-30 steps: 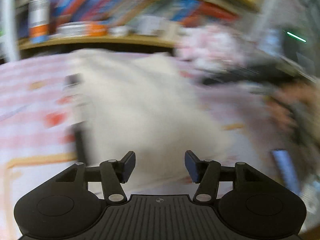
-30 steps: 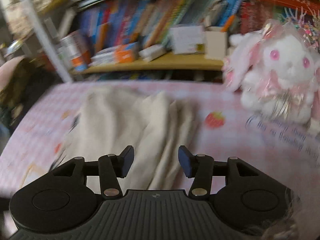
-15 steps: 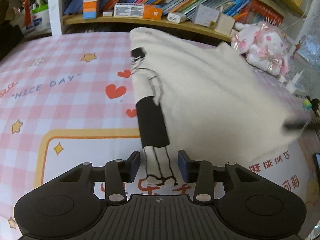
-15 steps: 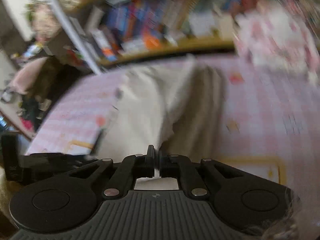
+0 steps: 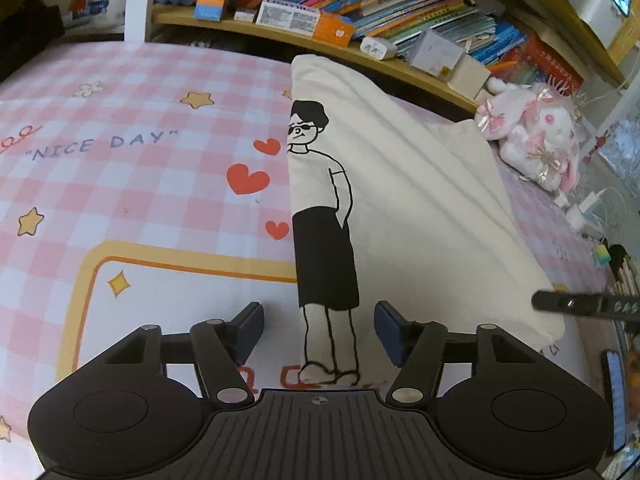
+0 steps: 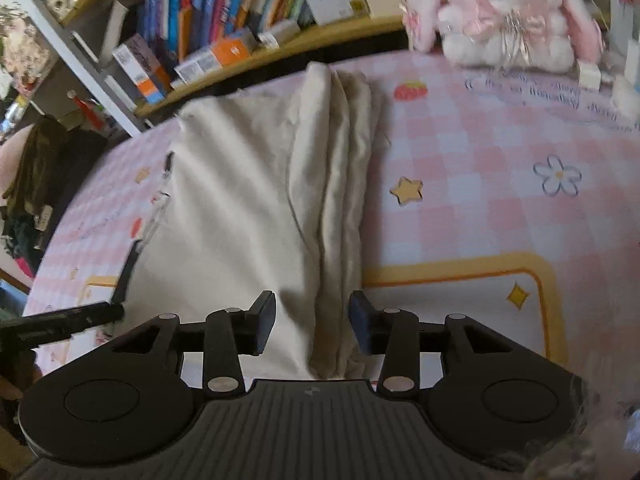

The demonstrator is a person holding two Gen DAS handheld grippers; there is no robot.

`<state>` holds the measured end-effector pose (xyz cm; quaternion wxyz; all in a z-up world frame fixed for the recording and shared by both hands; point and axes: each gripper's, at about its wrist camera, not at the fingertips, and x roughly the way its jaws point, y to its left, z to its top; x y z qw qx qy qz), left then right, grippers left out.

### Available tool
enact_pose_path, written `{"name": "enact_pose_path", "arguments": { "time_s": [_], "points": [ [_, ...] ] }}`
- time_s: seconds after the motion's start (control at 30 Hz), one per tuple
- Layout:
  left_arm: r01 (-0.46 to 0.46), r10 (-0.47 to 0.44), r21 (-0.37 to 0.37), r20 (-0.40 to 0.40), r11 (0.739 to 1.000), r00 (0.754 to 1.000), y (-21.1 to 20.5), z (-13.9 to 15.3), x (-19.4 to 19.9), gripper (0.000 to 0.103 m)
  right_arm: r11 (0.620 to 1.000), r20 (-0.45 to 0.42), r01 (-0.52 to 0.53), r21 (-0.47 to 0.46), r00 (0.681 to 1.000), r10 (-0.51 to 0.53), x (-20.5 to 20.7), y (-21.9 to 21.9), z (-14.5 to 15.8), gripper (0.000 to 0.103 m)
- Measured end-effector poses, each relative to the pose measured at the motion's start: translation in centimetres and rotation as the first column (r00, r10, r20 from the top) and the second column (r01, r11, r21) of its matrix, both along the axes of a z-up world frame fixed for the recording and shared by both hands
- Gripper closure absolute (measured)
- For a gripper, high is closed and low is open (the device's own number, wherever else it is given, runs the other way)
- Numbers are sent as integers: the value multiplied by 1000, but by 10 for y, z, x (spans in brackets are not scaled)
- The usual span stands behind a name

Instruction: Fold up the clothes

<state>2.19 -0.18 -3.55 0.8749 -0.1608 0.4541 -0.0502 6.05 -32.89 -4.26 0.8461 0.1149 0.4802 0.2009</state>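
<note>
A cream T-shirt (image 5: 420,208) lies folded lengthwise on the pink checked bedsheet (image 5: 140,184). A printed cartoon figure (image 5: 320,220) runs along its left folded edge. My left gripper (image 5: 319,330) hovers over the near end of that edge with the figure's legs between its jaws. The jaws are closing and the pads are clear of the cloth. In the right wrist view the shirt (image 6: 240,208) shows bunched layers along its right edge. My right gripper (image 6: 312,322) straddles the near end of that edge. Its jaws are opening and no pad presses the fabric.
A wooden shelf of books and boxes (image 5: 320,12) runs behind the bed. A pink and white plush rabbit (image 6: 500,12) sits at the far right of the sheet. Cables and a phone (image 5: 614,392) lie off the right side. Dark clothes (image 6: 36,168) hang at the left.
Both views were blurred by fast motion and have now settled over the shirt's near end. The right jaws, fully shut half a second ago, now stand apart around the bunched edge.
</note>
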Motion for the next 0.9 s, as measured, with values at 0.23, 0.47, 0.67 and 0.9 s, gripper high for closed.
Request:
{"name": "enact_pose_path", "arguments": {
  "time_s": [0.23,0.47,0.67,0.9],
  "points": [
    [7,-6,-65,9,998,1000,14,15,-22,100,998,-76,-11,56,997,16,-7,0,-9,90],
    [-15,15,-7,-94,1000,995,39,4,-72,99,963,-145,-247,107,954,261,-47,16,-15,88],
    [-33,41,87,-84,996,996,37,17,-72,79,947,-55,-320,22,946,321,-44,20,10,55],
    [-64,43,167,122,984,992,-5,48,-52,78,992,94,-107,67,990,101,42,10,32,50]
  ]
}}
